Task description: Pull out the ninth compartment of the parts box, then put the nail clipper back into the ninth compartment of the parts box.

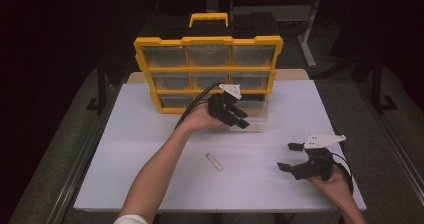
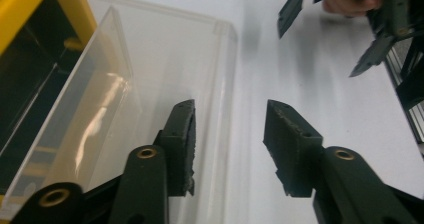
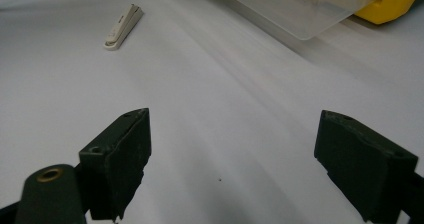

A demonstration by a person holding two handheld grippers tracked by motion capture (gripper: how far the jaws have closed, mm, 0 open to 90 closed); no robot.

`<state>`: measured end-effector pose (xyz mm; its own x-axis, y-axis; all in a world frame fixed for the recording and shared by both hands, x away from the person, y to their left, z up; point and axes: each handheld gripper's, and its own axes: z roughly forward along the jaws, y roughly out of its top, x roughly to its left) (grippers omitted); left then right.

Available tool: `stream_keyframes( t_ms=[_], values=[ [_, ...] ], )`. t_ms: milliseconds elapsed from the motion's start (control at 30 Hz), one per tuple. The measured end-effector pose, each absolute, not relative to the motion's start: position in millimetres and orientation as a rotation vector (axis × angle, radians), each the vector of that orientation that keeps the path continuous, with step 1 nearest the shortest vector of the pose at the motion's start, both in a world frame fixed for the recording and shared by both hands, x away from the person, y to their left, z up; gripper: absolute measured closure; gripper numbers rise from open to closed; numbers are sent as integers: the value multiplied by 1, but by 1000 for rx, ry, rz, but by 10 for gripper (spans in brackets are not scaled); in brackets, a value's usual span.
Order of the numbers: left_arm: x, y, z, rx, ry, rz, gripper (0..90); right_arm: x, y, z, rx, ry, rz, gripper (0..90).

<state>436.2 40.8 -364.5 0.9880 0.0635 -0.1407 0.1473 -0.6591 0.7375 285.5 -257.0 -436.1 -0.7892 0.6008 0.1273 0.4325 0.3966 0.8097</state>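
A clear plastic drawer [image 1: 260,121] sticks out of the bottom row of a yellow organizer cabinet [image 1: 161,42] at the back of the table. My left gripper [image 1: 242,119] is at that drawer. In the left gripper view its jaws straddle the drawer's [image 2: 150,74] outer wall, one inside and one outside, and neither pad presses on it, so my left gripper [image 2: 230,109] is open. My right gripper [image 1: 289,156] rests low at the front right with its jaws wide and nothing between them [image 3: 235,129]. A small flat white piece [image 1: 214,162] lies on the table between the hands.
The table top [image 1: 150,149] is white and plain. The cabinet has a yellow handle [image 1: 208,18] on top and several clear drawers in its front. In the right gripper view the white piece [image 3: 122,26] lies far left and the drawer [image 3: 305,9] far right.
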Motion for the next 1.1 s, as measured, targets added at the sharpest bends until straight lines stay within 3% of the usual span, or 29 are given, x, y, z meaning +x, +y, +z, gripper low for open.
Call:
stream_keyframes(
  t_ms=[300,1100],
  values=[
    [422,57,-343,2197,157,-92,410,285,-256,-436,937,2469,1338,142],
    [384,123,-330,2120,279,26,294,281,-254,-435,957,2449,1339,141]
  ],
)
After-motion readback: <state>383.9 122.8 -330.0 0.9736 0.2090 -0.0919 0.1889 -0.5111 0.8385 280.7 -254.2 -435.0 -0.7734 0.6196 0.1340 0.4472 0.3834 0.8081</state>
